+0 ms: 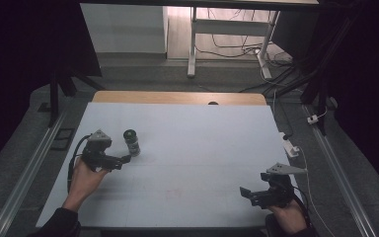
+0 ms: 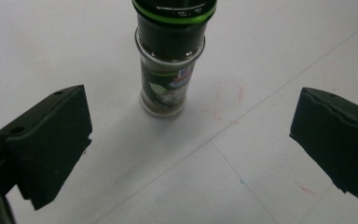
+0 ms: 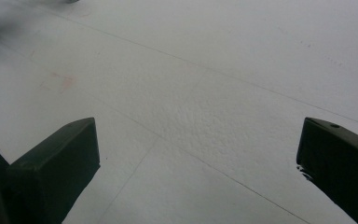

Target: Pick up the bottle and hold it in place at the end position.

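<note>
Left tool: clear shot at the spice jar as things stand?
Probably yes. The left tool is open, and the spice jar stands upright just ahead of it, roughly centred between the jaws. Nothing lies between them on the white table.

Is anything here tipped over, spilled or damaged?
Nothing stands out. The spice jar stands upright on the table, lid on, nothing spilled around it. The left gripper is open, apart from the jar.
</note>
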Demonstrator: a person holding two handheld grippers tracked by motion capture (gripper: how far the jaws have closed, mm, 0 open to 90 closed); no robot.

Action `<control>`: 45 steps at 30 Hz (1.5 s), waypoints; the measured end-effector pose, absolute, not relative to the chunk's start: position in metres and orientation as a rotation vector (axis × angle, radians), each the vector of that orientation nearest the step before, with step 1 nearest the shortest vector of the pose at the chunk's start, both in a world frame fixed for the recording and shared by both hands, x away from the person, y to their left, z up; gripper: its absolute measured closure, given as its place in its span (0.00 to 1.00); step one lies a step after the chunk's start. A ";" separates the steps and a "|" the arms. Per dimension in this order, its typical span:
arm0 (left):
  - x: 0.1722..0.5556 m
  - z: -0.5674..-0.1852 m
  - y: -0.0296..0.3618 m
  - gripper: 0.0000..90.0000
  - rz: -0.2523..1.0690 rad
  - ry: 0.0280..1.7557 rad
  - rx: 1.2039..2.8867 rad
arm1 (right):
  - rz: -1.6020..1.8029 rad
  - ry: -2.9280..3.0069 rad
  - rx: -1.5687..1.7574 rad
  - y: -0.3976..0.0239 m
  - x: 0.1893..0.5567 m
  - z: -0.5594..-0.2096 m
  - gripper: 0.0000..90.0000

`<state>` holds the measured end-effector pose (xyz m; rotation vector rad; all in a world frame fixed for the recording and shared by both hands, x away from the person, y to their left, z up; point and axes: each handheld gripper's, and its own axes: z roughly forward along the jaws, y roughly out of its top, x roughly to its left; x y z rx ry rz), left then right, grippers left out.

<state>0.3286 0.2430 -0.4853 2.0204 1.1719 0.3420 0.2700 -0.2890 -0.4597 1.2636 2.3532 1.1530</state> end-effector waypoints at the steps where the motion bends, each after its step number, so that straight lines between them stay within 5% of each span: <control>1: 0.331 -0.486 0.242 0.00 0.345 1.171 2.024 | 1.153 2.353 1.263 -0.289 0.270 -0.460 0.00; 22: 0.374 -0.507 0.225 0.05 0.377 1.149 2.097 | 1.151 2.358 1.259 -0.289 0.270 -0.460 0.00; 33: 0.374 -0.509 0.226 0.36 0.393 1.092 2.114 | 1.150 2.360 1.257 -0.289 0.270 -0.460 0.00; 45: 0.374 -0.510 0.225 0.58 0.396 1.079 2.129 | 1.151 2.361 1.254 -0.289 0.270 -0.460 0.00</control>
